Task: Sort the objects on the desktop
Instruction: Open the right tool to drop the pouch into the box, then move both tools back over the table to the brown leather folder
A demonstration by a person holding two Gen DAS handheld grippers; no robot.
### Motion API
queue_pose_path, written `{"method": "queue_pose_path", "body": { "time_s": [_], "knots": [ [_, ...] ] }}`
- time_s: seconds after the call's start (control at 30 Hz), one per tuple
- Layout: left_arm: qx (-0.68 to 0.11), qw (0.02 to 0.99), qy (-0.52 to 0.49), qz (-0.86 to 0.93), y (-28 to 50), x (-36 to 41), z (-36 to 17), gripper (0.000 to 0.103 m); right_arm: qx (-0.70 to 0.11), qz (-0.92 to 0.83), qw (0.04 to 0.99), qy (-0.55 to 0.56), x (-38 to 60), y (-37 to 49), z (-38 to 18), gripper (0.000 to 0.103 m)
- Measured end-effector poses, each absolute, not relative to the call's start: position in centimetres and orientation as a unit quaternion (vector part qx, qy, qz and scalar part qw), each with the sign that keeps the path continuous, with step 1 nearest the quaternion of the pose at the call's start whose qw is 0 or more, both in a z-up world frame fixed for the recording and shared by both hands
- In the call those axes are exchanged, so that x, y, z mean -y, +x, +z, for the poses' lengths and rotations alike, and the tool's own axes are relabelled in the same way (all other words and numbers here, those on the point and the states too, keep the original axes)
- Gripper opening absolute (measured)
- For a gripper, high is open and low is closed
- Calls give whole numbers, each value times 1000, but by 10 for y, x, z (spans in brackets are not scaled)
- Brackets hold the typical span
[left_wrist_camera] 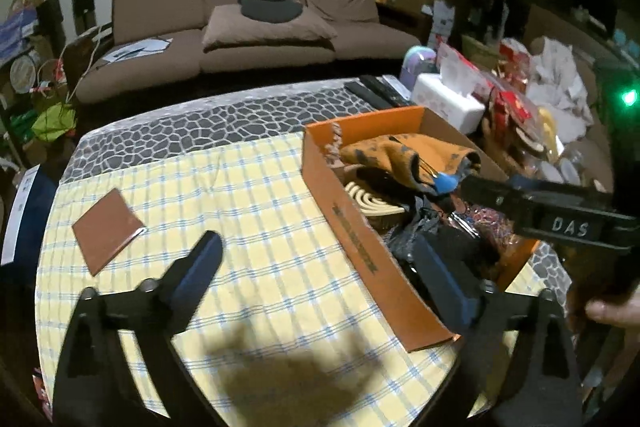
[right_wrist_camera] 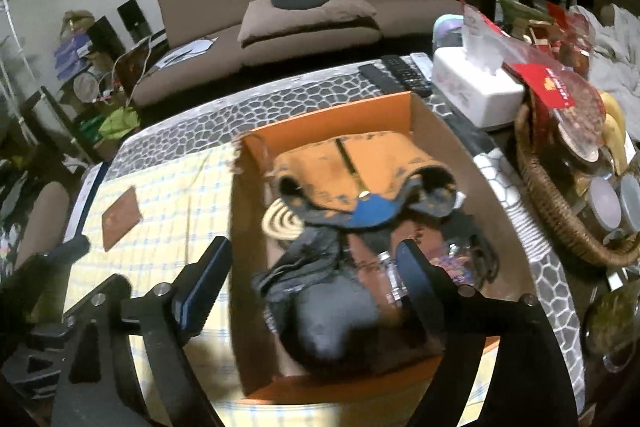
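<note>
- The brown card (left_wrist_camera: 109, 230) lies flat on the checked cloth (left_wrist_camera: 256, 211), alone, well left of the box (left_wrist_camera: 372, 247); its long axis runs slantwise, away and to the right.
- The left gripper (left_wrist_camera: 320, 255), spread wide and empty, is the nearer one; the card sits ahead and to its left.
- The right gripper (right_wrist_camera: 312, 259), wide and empty, hangs over the full box.
- My guess: the card goes next.

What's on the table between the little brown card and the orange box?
Nothing: in the left wrist view only bare yellow checked cloth lies between the brown card and the orange box.
</note>
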State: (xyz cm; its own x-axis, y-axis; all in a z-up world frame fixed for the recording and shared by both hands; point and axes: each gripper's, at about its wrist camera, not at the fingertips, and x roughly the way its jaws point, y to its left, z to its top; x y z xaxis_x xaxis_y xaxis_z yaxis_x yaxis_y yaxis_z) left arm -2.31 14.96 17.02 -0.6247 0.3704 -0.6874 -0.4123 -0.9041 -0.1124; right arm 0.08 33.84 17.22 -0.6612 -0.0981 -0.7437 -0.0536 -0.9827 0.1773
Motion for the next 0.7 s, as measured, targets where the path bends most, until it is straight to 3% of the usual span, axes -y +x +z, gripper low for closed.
{"method": "queue_pose_path", "body": {
  "time_s": [0.23, 0.7],
  "knots": [
    [8, 185, -358, 915, -20, -102, 178, 103, 75, -907, 37, 412, -301, 0, 167, 102],
    [132, 43, -388, 911, -52, 53, 122, 103, 39, -900, 109, 420, -205, -29, 149, 102]
  ]
}}
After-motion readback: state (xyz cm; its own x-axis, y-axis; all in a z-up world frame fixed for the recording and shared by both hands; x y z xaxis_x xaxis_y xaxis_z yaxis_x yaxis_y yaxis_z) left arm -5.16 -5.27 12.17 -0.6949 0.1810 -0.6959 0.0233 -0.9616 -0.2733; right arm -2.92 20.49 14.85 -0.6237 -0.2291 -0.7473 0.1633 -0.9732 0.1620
